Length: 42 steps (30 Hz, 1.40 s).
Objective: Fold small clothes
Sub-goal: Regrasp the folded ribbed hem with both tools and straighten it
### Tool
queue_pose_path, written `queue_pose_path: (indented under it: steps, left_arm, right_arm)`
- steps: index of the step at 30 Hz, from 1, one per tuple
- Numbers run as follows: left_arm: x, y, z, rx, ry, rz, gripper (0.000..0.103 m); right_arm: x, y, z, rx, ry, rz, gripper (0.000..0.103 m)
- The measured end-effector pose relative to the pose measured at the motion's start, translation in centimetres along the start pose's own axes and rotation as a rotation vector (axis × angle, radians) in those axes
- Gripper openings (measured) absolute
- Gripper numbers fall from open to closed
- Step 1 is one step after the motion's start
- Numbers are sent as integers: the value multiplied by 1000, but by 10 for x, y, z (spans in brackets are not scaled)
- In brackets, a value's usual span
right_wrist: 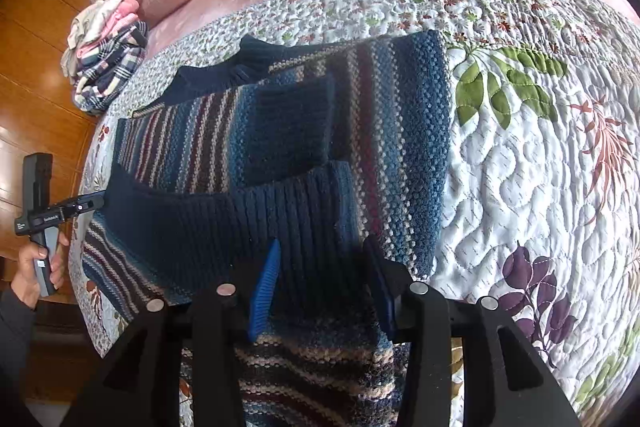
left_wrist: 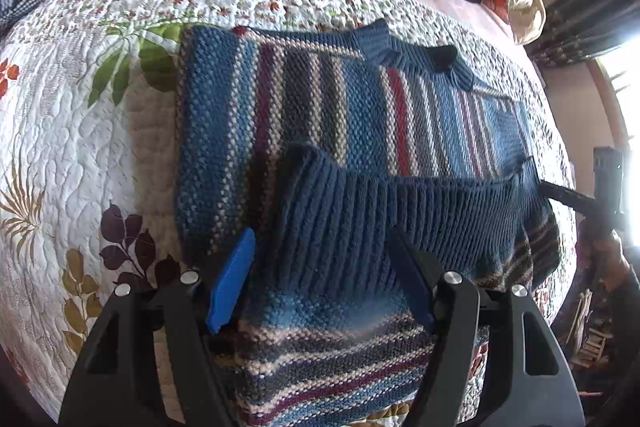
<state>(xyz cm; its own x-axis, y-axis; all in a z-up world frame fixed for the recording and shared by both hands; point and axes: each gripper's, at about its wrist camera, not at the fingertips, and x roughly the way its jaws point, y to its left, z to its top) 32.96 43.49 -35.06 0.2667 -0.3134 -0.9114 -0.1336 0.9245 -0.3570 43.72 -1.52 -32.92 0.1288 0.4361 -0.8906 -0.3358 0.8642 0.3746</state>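
Midway through: striped knit sweater [left_wrist: 320, 99] on floral quilt [left_wrist: 80, 131], sleeves folded in, ribbed hem [left_wrist: 400, 219] lifted between left gripper [left_wrist: 320, 275] and right gripper [right_wrist: 320, 283], both spread wide, final fold remaining.

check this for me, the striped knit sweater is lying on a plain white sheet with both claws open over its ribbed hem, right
Not quite. The striped knit sweater lies on a quilt printed with leaves and flowers, not a plain white sheet; the right wrist view shows the pattern clearly. The rest holds: the left claw and the right claw both stand open over the ribbed hem.
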Motion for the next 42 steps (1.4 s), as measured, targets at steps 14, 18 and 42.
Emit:
queue_pose_path:
  steps: [14,18,42]
  left_arm:
    - [-76,-11,-24,-49,-250,-136,6]
    - [-106,-15,-5,-44,-311,-161,6]
    - [-17,42,150,-204,-183,-67,6]
  right_arm:
    - [-77,30,-22,-51,-213,-33,8]
    - [-104,35,-4,-53,-289,-39,8]
    - [-12,8,148,-32,-235,-173,7]
